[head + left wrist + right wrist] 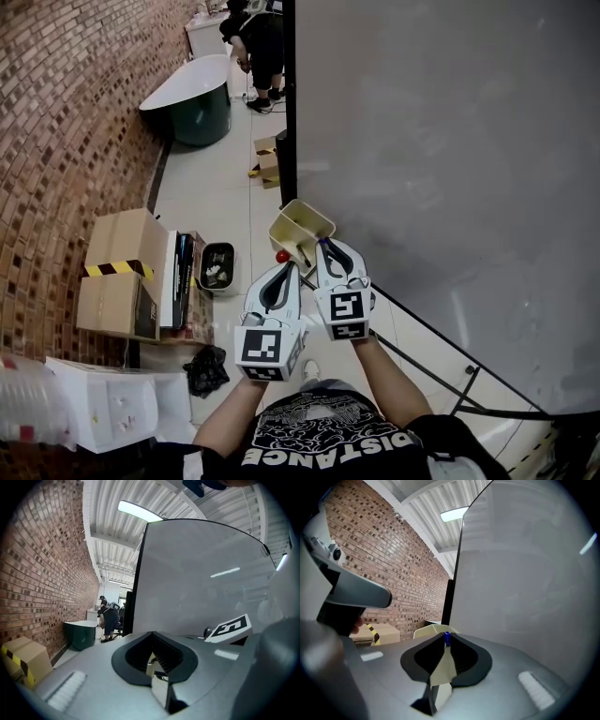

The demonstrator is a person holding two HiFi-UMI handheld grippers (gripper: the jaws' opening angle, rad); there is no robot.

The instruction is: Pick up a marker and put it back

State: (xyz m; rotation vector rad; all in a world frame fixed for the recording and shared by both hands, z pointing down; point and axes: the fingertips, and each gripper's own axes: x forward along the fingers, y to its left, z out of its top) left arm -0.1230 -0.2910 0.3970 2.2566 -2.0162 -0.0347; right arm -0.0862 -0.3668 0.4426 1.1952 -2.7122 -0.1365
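Beside the large pale-grey board (450, 159), close to the beige plastic holder (289, 228), my left gripper (290, 267) is pressed together, empty, and my right gripper (323, 244) pinches the small blue marker (447, 638) just at the jaw tips — clip the holder's rim and it likely slips.

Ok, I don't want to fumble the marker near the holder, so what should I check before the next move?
1. Blue marker located: ok, its end shows right at the tips of the right hand-held gripper.
2. Right jaws actually clamped on it: cannot tell.
3. Beige holder lined up: ok, straight ahead of the right hand-held gripper.
4. Left hand-held gripper free: ok, jaws together with nothing between them.
5. Room between the two grippers: not ok, they sit side by side and very close in the head view.
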